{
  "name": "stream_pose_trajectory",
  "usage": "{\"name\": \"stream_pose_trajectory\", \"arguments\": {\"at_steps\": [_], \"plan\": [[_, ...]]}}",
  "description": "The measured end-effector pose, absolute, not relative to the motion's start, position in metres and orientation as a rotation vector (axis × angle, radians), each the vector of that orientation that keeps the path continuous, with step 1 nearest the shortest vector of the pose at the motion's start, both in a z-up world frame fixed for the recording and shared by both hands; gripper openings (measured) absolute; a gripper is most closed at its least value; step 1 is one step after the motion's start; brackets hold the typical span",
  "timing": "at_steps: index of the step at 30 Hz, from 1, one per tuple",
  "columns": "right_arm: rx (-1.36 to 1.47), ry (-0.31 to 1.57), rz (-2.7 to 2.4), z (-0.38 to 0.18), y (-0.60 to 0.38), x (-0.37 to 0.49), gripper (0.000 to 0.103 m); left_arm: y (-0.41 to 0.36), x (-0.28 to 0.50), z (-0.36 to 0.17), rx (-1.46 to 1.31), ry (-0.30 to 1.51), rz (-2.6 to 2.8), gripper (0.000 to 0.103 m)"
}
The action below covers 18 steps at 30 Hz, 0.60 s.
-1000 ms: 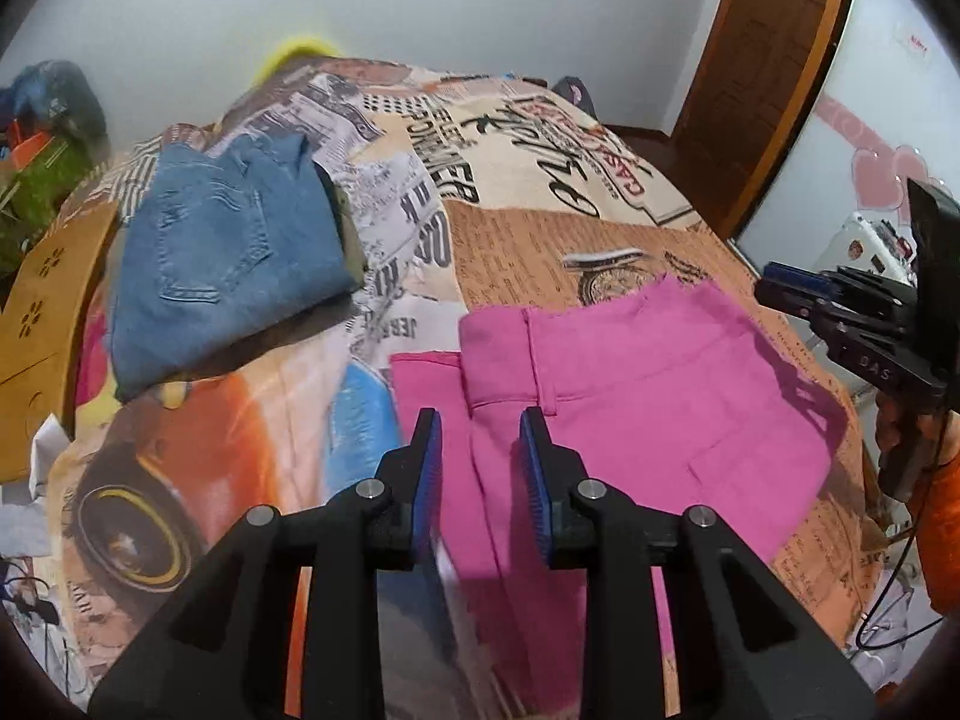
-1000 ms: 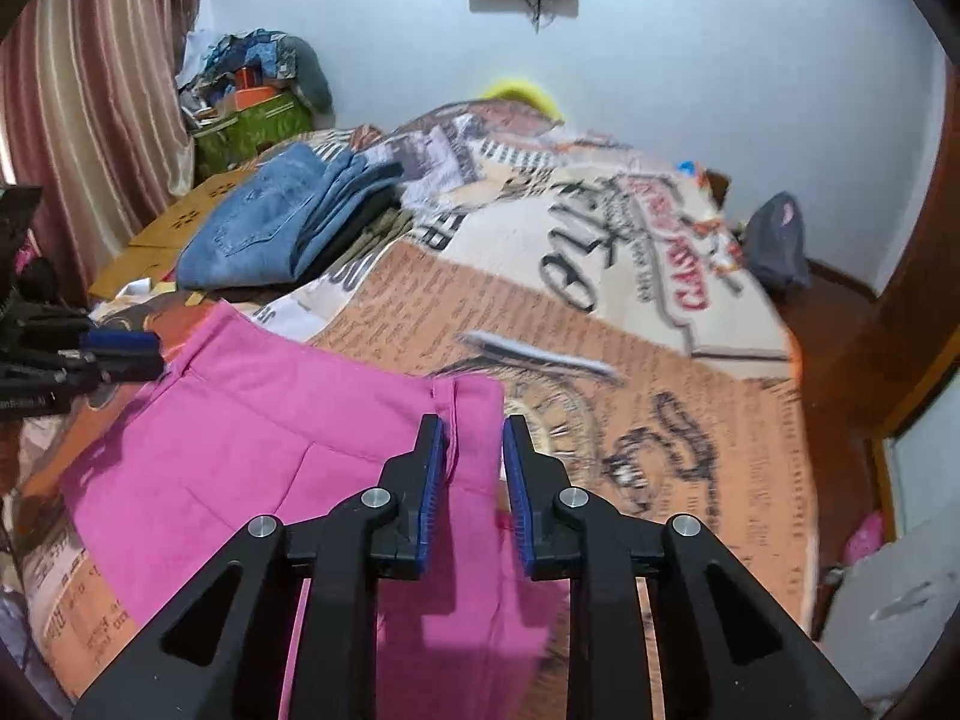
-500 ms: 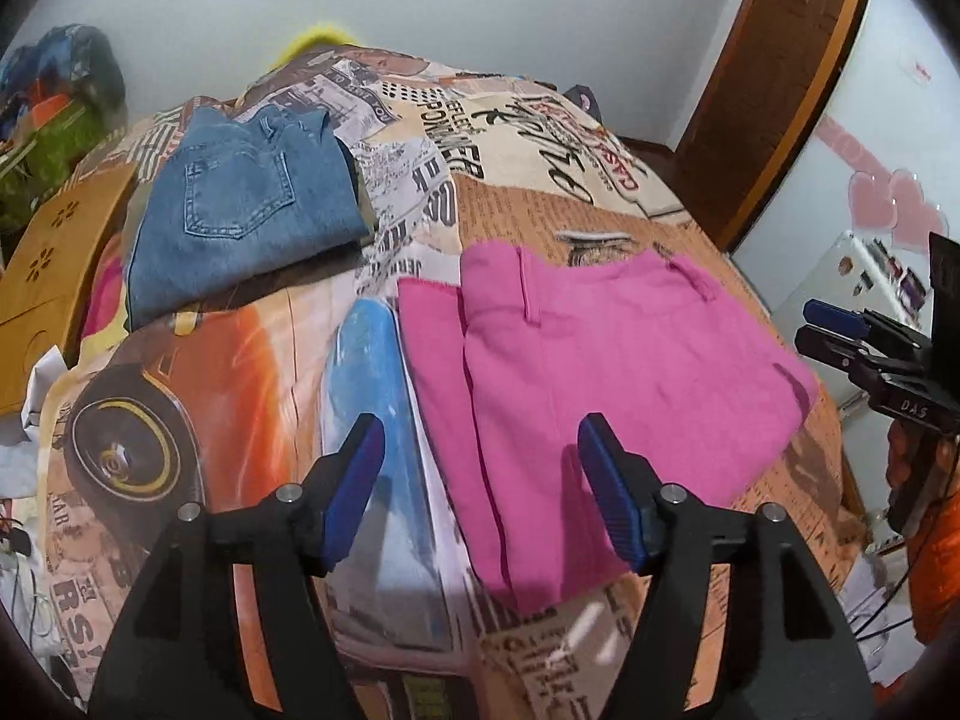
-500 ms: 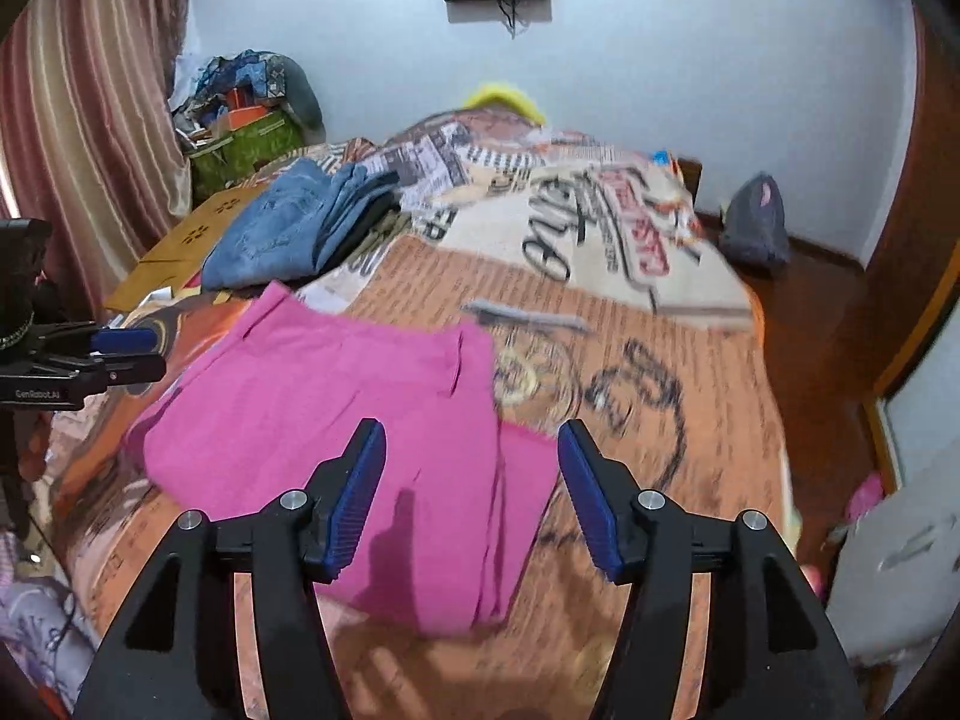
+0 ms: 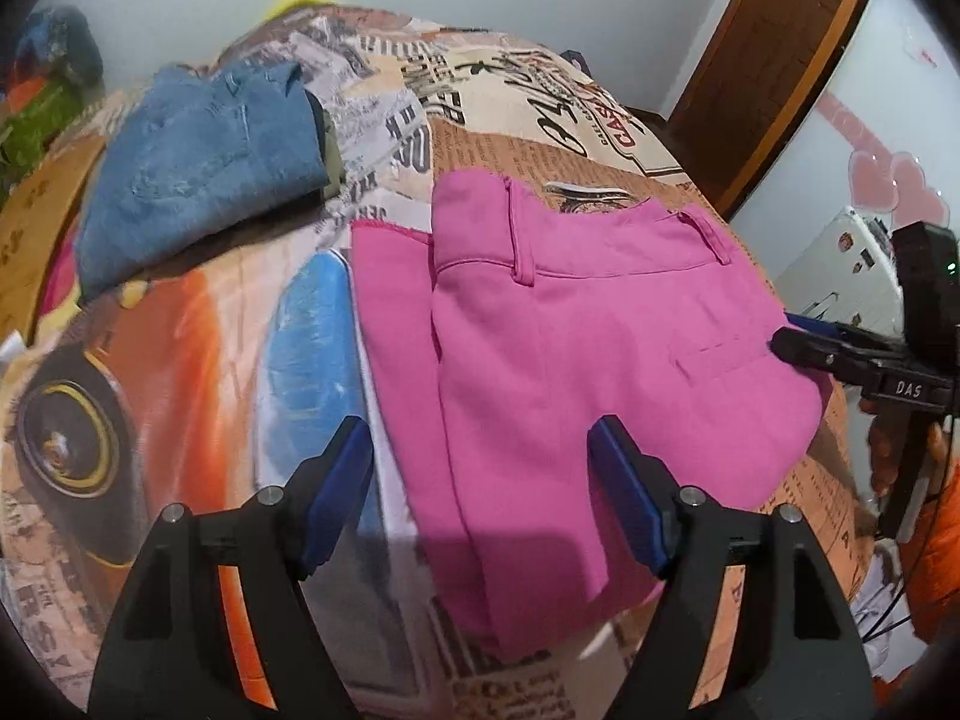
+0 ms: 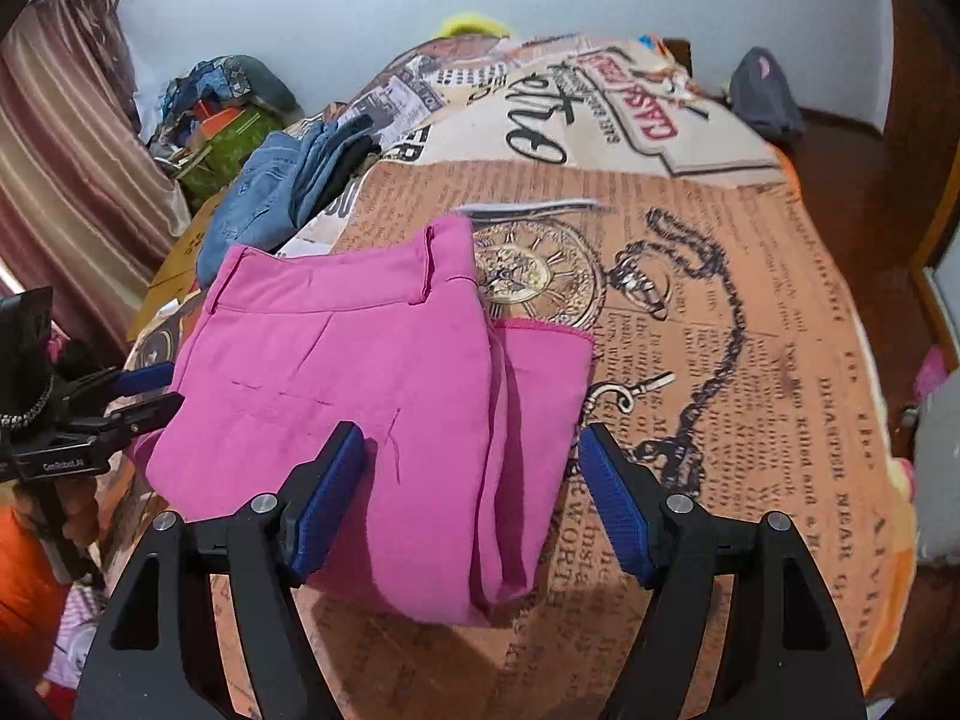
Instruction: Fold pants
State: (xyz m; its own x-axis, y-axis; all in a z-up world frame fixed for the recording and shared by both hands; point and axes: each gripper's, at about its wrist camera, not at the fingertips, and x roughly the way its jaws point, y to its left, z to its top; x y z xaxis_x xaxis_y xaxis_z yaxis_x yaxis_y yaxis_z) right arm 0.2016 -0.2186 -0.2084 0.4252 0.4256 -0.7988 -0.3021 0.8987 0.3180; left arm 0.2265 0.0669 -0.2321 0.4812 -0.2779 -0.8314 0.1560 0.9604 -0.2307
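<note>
Pink woven pants, already folded into a compact rectangle, are lying flat on the newspaper-print bedspread, waistband and belt loops facing the far end of the bed. One narrower layer is sticking out along the left side in the left wrist view, not squared with the top layer.

Left gripper is hovering above the near edge of the pants, blue-padded fingers spread wide, nothing between them. Right gripper is hovering over the opposite edge, fingers likewise spread wide and empty. Each gripper is showing at the side of the other's view, just beside the garment.

Judgement: a fold looks just laid down, both tools free of the cloth. Task appears late-stage. Next move likely calls for either tucking the protruding layer flush or pinching an edge for one more fold; fabric is thin, so a low, shallow pinch would be needed.

Folded blue denim jeans are sitting well apart, farther up the bed.
</note>
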Motion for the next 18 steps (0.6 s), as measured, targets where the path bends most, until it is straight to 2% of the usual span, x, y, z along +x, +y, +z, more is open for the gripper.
{"name": "stream_pose_trajectory", "arguments": {"at_steps": [1, 8, 9, 10, 12, 14, 18], "plan": [[0.143, 1.045, 0.455, -0.212, -0.219, 0.205, 0.082, 0.067, 0.228, -0.234, -0.148, 1.042, -0.276, 0.076], [0.213, 1.097, 0.511, -0.23, -0.219, 0.219, 0.085, 0.064, 0.242, -0.241, -0.201, 1.061, -0.306, 0.076], [0.221, 1.093, 0.524, -0.23, -0.218, 0.22, 0.085, 0.062, 0.243, -0.242, -0.205, 1.054, -0.303, 0.073], [0.213, 1.086, 0.527, -0.229, -0.217, 0.22, 0.081, 0.06, 0.243, -0.241, -0.205, 1.049, -0.305, 0.07], [0.199, 1.066, 0.542, -0.226, -0.214, 0.218, 0.067, 0.057, 0.243, -0.239, -0.203, 1.044, -0.322, 0.052], [0.191, 1.054, 0.56, -0.222, -0.211, 0.216, 0.051, 0.053, 0.242, -0.234, -0.182, 1.036, -0.311, 0.043], [0.136, 1.013, 0.529, -0.212, -0.208, 0.21, 0.033, 0.039, 0.234, -0.221, -0.067, 0.987, -0.263, 0.026]]}}
